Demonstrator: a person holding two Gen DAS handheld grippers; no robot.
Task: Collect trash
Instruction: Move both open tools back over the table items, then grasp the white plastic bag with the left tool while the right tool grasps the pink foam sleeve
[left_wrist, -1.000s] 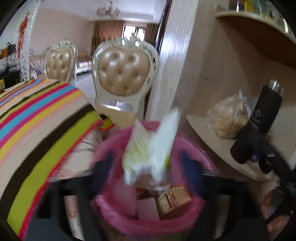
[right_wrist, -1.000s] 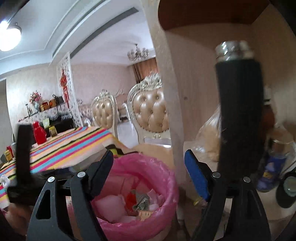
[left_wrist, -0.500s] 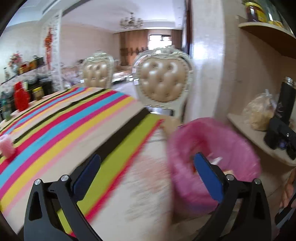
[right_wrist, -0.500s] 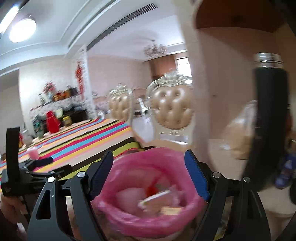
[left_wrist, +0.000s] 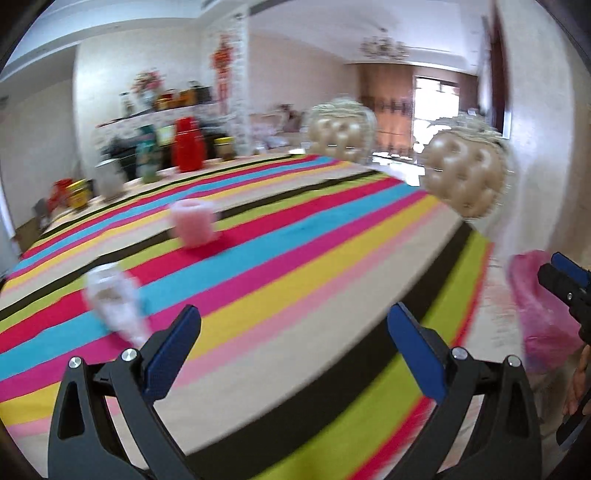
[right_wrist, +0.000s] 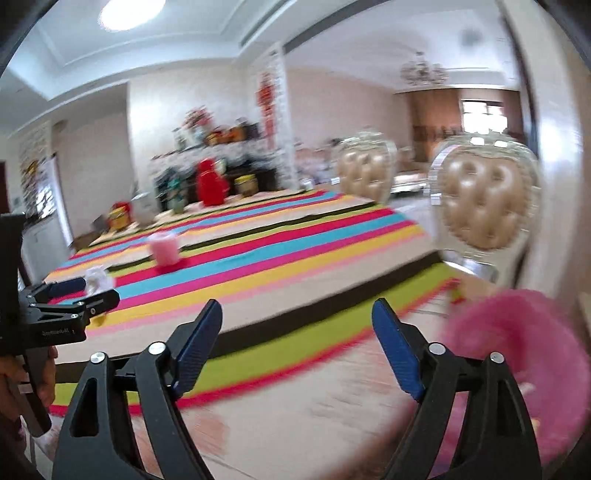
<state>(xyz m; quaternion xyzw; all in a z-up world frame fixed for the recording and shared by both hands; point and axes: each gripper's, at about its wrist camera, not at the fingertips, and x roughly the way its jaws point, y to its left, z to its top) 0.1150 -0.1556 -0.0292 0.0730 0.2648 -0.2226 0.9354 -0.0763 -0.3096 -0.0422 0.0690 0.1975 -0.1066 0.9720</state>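
While both views smear with motion, the layout reads clearly enough. Farthest left on the striped surface lies a crumpled white scrap, pale and creased like a wrapper or tissue; beyond it and a little to the right stands a pink cup-like piece, upright, well apart from the scrap. Blur hides what either is made of. Both look light and soft, so I judge a gentle pinch would do: the scrap across its bunched middle, the cup across its wall near the rim, where too hard a squeeze would likely buckle it.

Nearer the lens, the left tongs stand spread wide with nothing between the blue pads, over bare cloth just right of the scrap. The right tongs are empty too, their jaws opening over the near edge of the surface. Two padded chairs stand behind the far right edge. At far right sits the pink-lined bin, beside the surface, where the pieces should end up.
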